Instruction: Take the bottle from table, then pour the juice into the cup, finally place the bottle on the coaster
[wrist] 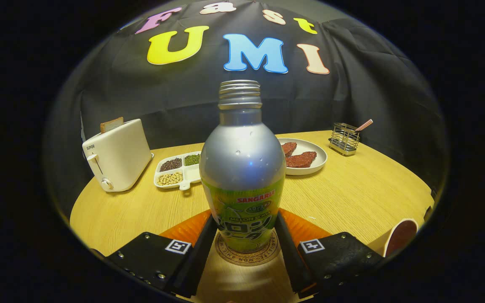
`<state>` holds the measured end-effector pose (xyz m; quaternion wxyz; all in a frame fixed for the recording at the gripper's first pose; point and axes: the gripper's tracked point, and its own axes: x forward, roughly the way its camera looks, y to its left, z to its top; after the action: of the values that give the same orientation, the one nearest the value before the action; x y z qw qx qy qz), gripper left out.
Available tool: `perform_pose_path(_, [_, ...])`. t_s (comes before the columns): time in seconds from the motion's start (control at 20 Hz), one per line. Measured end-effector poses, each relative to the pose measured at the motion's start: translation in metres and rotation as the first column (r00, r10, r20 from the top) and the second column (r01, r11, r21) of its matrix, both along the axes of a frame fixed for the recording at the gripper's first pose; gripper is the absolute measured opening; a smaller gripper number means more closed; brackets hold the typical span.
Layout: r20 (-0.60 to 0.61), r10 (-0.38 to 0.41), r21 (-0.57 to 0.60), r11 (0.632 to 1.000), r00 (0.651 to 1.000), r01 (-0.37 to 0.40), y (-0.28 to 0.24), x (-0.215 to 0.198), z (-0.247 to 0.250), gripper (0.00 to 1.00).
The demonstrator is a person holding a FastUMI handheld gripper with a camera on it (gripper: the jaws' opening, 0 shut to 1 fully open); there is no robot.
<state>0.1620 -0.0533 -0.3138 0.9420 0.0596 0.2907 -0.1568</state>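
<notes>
Black cloth hangs behind a round, pale wooden table point(352, 193) carrying a cream toaster point(118, 155) with a bread slice in its slot, a white divided tray of beans point(179, 170), a white plate of reddish-brown slices point(310, 158) and a small wire rack point(345, 139). Nearer, the uncapped silver bottle with a green label point(242, 168) stands upright on a round cork coaster point(246, 254), and a cup with dark juice point(400, 236) sits off to the right. The gripper point(246, 244) has its fingers against both sides of the bottle's base, clamped on it.

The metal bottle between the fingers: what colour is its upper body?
Silver, seen best in the gripper view: the metal bottle is bare silver above its green label.
</notes>
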Motion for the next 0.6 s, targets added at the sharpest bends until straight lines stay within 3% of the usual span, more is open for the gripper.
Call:
perform_pose_path(0.2, [0.006, 0.011, -0.016, 1.000, 1.000, -0.011, 0.001, -0.005, 0.002, 0.85])
perform_pose_path(0.25, [0.006, 0.011, -0.031, 0.999, 1.000, -0.011, -0.001, -0.004, 0.000, 1.00])
perform_pose_path(0.6, [0.065, 0.061, -0.025, 0.998, 0.996, -0.060, 0.010, -0.035, 0.037, 0.99])
